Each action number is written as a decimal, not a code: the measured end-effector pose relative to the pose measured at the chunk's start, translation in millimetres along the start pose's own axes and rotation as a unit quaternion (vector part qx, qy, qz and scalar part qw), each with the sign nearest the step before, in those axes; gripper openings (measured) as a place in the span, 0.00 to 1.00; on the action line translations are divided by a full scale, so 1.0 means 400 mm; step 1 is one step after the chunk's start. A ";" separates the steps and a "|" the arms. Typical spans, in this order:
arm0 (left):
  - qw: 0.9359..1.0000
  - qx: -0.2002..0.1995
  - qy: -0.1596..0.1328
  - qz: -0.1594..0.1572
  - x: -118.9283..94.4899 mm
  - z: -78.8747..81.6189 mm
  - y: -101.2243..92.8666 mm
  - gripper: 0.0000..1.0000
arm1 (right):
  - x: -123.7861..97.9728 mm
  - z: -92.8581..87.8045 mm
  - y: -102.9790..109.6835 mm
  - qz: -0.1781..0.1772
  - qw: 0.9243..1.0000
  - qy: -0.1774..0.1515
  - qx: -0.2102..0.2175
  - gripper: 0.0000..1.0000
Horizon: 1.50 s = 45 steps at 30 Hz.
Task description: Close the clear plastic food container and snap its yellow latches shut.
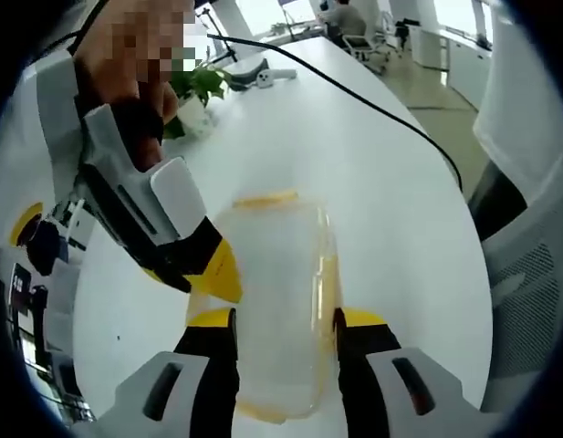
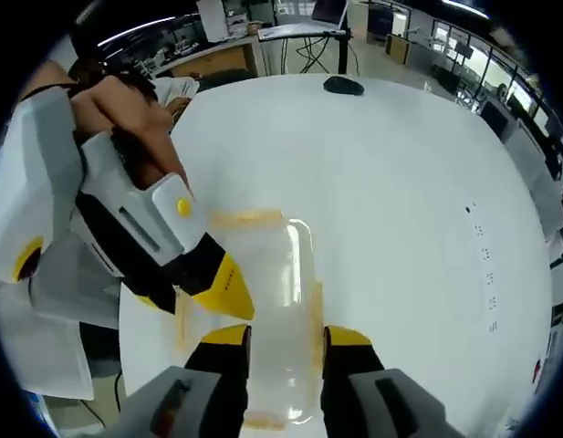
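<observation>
Left gripper [image 1: 286,321] rising from six o'clock, jaws parted, right gripper [image 2: 287,336] likewise, other gripper's yellow tip entering from nine o'clock, hand [image 2: 126,114] at ten o'clock

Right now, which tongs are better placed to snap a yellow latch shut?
Left, probably. The left tongs straddle the clear container, one jaw right beside the yellow side latch, so a squeeze could press it. The right tongs sit over the container's middle, off the latches.

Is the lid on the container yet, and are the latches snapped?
Lid looks on: the container lies flat on the table, its top panel in place. Latches: cannot tell, the yellow is blurred.
</observation>
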<state>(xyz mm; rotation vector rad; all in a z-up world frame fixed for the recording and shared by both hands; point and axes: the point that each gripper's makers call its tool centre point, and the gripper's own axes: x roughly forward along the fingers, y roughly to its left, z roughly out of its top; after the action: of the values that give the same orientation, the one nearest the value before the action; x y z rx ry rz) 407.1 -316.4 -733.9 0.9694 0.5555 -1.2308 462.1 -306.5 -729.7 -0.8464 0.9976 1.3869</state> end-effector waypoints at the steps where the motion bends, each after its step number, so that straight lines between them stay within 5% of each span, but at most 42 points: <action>1: 1.000 0.003 0.003 -0.001 -0.001 0.001 0.001 0.40 | 0.000 -0.001 0.005 0.002 1.000 0.001 -0.001 0.32; 4: 1.000 -0.011 0.006 -0.005 -0.004 0.001 -0.004 0.45 | -0.002 -0.003 0.024 0.007 1.000 0.007 -0.011 0.41; 15: 1.000 0.006 0.019 -0.015 -0.035 -0.019 -0.017 0.50 | -0.026 0.001 0.022 -0.022 0.999 -0.002 -0.028 0.43; 34: 0.999 -0.024 0.042 -0.008 -0.084 -0.101 0.056 0.60 | -0.060 -0.042 0.057 -0.045 0.999 -0.015 -0.001 0.50; 45: 0.999 -0.033 0.033 -0.022 -0.079 -0.115 0.079 0.73 | -0.065 -0.076 0.088 -0.052 0.999 -0.010 -0.002 0.55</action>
<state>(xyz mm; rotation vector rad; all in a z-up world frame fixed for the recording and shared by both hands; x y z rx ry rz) 434.5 -259.6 -722.1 0.9490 0.6686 -1.2159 426.8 -343.2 -714.0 -0.8742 0.9228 1.3077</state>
